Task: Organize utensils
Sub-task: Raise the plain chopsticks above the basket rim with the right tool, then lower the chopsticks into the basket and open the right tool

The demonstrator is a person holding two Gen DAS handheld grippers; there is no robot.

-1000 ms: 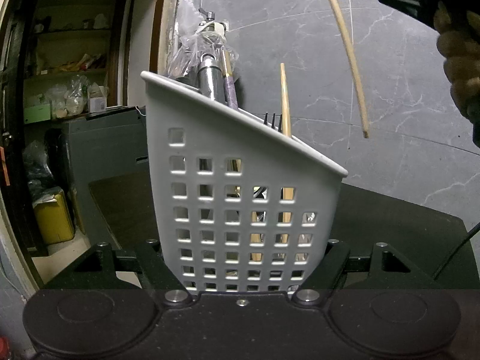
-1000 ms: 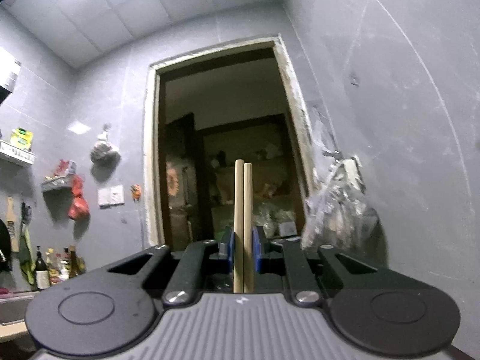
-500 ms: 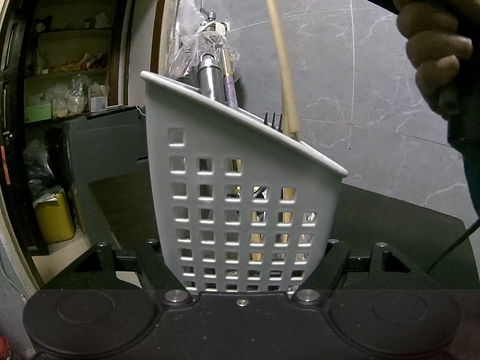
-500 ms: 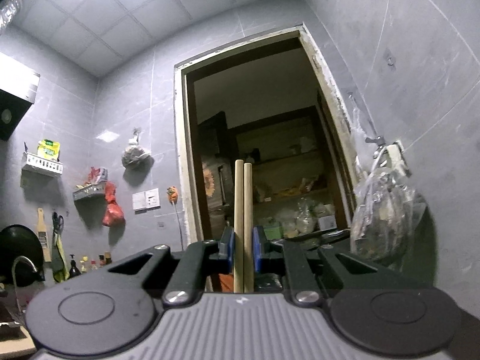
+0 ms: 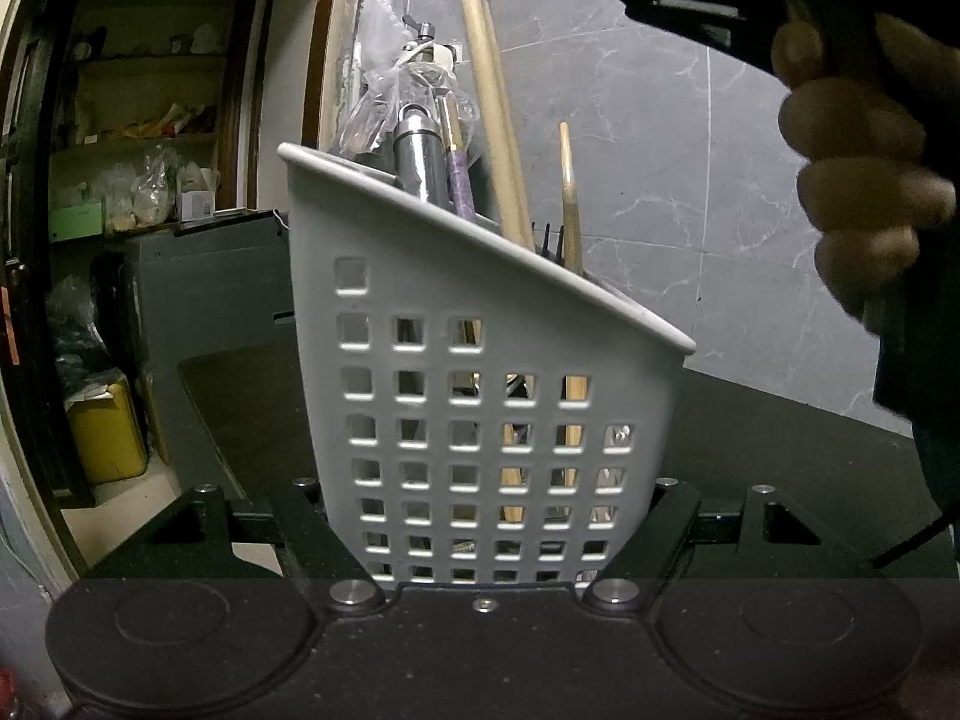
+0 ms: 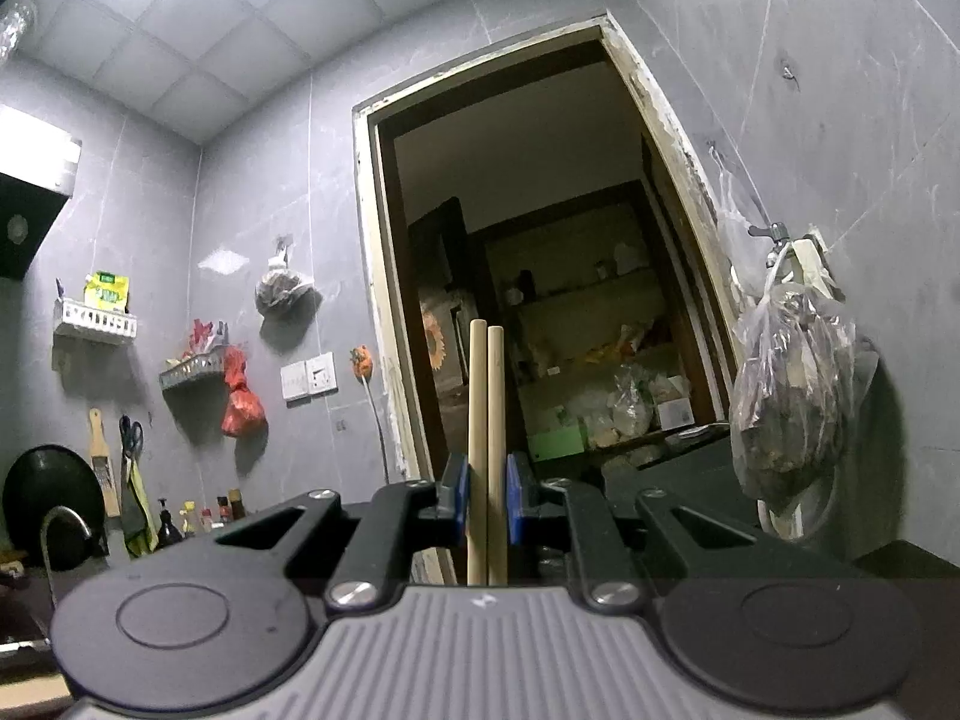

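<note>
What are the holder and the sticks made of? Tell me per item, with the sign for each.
Utensil holder: looks like moulded plastic, pale grey and matte; the sign is its thin wall with a grid of square holes and a smooth rounded rim.

Chopsticks: probably wood or bamboo, unvarnished; pale tan, dull, with flat-cut ends.

Handle in the holder: seemingly polished metal, since it shows bright reflections.

The left wrist camera sits low, tight against the white utensil basket (image 5: 480, 396), facing the doorway (image 5: 162, 138). The right wrist camera tilts upward toward that same doorway (image 6: 540, 276).
</note>
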